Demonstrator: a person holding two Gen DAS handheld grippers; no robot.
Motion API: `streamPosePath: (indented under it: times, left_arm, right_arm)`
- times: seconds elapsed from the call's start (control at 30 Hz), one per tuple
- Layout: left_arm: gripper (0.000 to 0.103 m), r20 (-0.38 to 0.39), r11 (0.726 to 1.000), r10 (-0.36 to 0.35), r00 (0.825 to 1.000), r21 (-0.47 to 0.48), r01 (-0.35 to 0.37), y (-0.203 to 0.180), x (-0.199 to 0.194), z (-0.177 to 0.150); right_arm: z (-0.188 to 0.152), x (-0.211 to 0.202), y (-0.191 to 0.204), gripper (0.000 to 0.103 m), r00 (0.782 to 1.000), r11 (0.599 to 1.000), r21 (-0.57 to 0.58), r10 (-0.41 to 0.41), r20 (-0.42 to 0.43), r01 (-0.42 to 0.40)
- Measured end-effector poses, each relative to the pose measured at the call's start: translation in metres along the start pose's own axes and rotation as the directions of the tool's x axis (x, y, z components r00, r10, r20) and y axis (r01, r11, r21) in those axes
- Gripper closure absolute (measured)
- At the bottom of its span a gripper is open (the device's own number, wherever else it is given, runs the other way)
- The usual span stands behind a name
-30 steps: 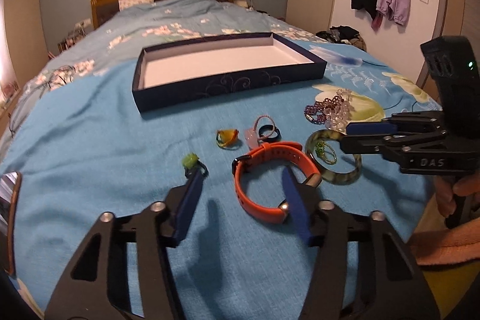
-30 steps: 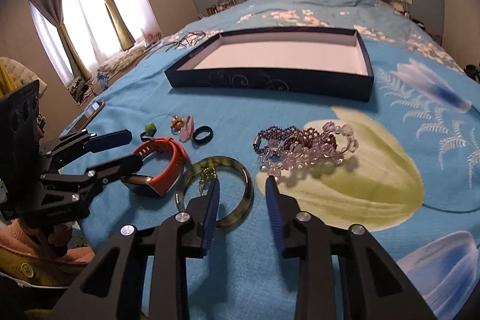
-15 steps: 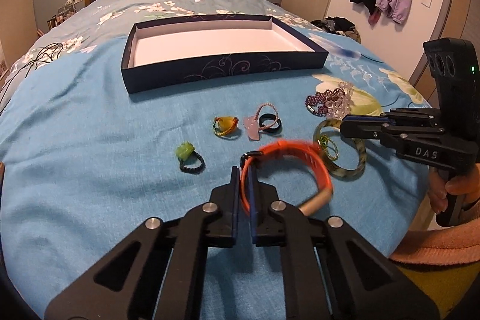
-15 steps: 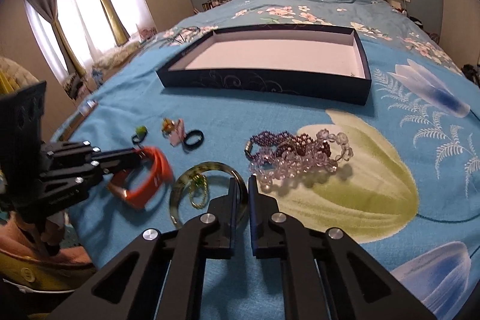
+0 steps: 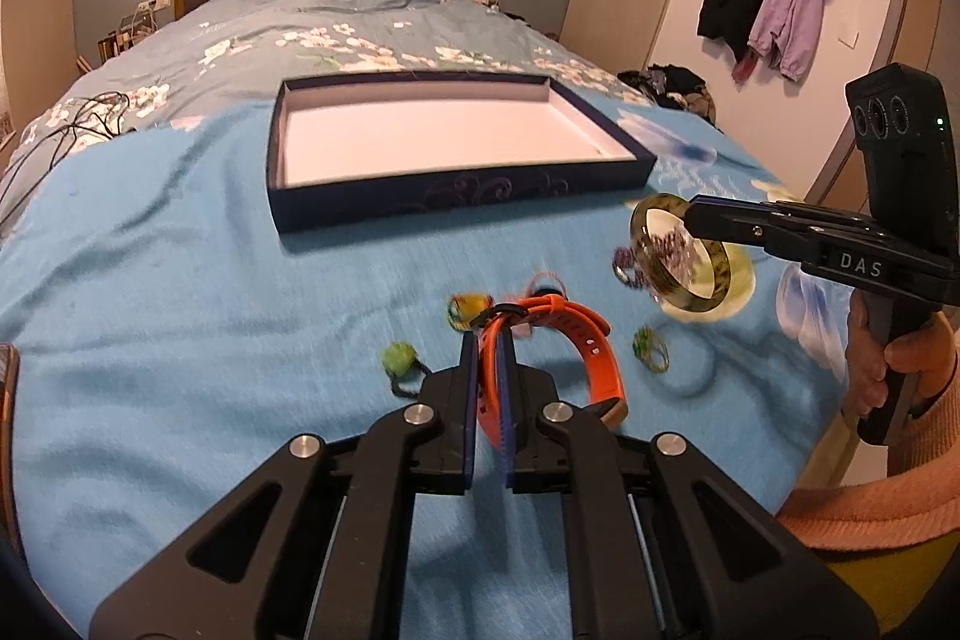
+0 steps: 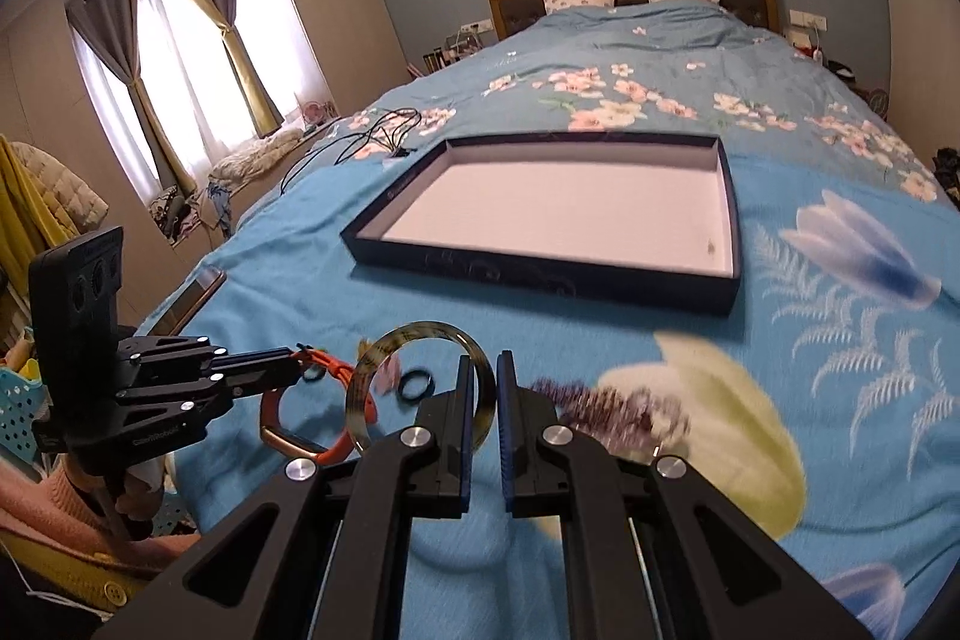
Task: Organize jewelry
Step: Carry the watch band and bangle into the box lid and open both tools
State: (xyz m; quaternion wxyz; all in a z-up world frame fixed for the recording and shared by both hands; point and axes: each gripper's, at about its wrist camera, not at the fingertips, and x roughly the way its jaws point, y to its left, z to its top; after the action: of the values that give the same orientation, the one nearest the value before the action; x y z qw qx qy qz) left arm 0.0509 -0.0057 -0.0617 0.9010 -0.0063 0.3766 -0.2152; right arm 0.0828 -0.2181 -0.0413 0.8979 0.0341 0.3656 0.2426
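My left gripper is shut on the orange watch band and holds it above the blue bedspread; it also shows in the right wrist view. My right gripper is shut on the green bangle and holds it up in the air; the bangle also shows in the left wrist view. The dark blue tray with a white floor lies ahead, with nothing in it. A green bead ring, a yellow ring, a green wire ring and purple beads lie on the bedspread.
A black ring lies near the bangle. Cables lie on the bed at the left. The bed's right edge drops off by my right hand. Coats hang on the wall.
Both grippers shut on their pieces and lifted them: the left raised the orange band, the right raised the bangle off the bedspread, leaving the green wire ring behind.
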Motion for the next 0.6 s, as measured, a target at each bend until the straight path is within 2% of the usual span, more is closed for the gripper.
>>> streamPosePath:
  times: [0.2,0.37,0.43,0.6]
  left_arm:
    - [0.097,0.046,1.000,-0.004,0.999,0.010,0.003,0.007,-0.008,0.025]
    - [0.097,0.101,1.000,0.016,0.995,0.019,-0.018,0.016,-0.011,0.059]
    - [0.097,0.113,0.999,0.028,0.993,0.012,-0.029,0.021,-0.007,0.075]
    - [0.097,0.108,0.999,0.007,0.994,-0.033,-0.003,0.042,0.019,0.118]
  right_arm:
    - [0.026,0.003,-0.010,0.097,0.999,1.000,-0.008,-0.020,0.041,0.020]
    - [0.055,0.015,-0.024,0.097,0.997,0.998,-0.012,-0.053,0.058,0.053]
    - [0.070,0.025,-0.033,0.097,0.997,0.998,-0.005,-0.061,0.056,0.061]
    - [0.100,0.058,-0.051,0.097,0.994,0.994,0.006,-0.105,0.039,0.105]
